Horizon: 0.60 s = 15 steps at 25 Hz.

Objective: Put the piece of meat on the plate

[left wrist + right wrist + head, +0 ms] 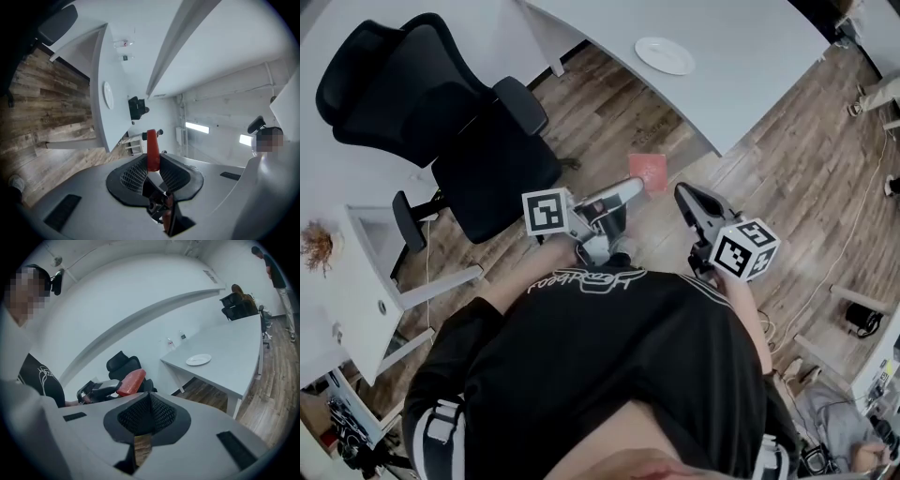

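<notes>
The piece of meat (pixel 649 171) is a flat red slab held out over the wooden floor by my left gripper (pixel 634 187), which is shut on its edge. In the left gripper view the meat (pixel 153 149) stands upright between the jaws. The white plate (pixel 665 54) lies empty on the white table (pixel 741 66), well beyond both grippers; it also shows in the left gripper view (pixel 108 94) and the right gripper view (pixel 198 360). My right gripper (pixel 682 194) is beside the left one, shut with nothing in it. From its view I see the meat (pixel 131 381) to its left.
A black office chair (pixel 441 122) stands on the floor left of the grippers. A white cabinet (pixel 356 281) is at the far left. Cables and shoes lie on the floor at right (pixel 862 319). A person (pixel 274 273) stands past the table's far end.
</notes>
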### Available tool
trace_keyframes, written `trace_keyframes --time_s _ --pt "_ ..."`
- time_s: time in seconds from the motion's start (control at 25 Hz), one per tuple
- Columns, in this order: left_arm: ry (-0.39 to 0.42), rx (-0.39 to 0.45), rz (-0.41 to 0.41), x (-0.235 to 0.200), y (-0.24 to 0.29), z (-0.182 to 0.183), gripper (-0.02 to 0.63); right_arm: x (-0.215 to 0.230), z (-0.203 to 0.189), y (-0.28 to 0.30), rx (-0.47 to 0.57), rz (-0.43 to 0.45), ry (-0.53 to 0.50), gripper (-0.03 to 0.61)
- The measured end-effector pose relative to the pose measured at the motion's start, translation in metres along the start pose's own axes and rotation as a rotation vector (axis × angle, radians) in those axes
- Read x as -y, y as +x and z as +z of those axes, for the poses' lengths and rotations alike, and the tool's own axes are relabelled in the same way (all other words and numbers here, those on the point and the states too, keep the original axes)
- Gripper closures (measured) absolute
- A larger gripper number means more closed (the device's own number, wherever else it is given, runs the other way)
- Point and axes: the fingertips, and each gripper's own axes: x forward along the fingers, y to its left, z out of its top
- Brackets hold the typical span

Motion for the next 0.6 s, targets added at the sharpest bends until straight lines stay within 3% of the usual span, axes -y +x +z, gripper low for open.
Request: trace_keyframes --time_s 0.6 --pt "-0.04 -0.006 -0.01 -0.024 0.035 0.048 0.529 0.042 0.044 0.031 0.033 -0.043 -0.021 0.565"
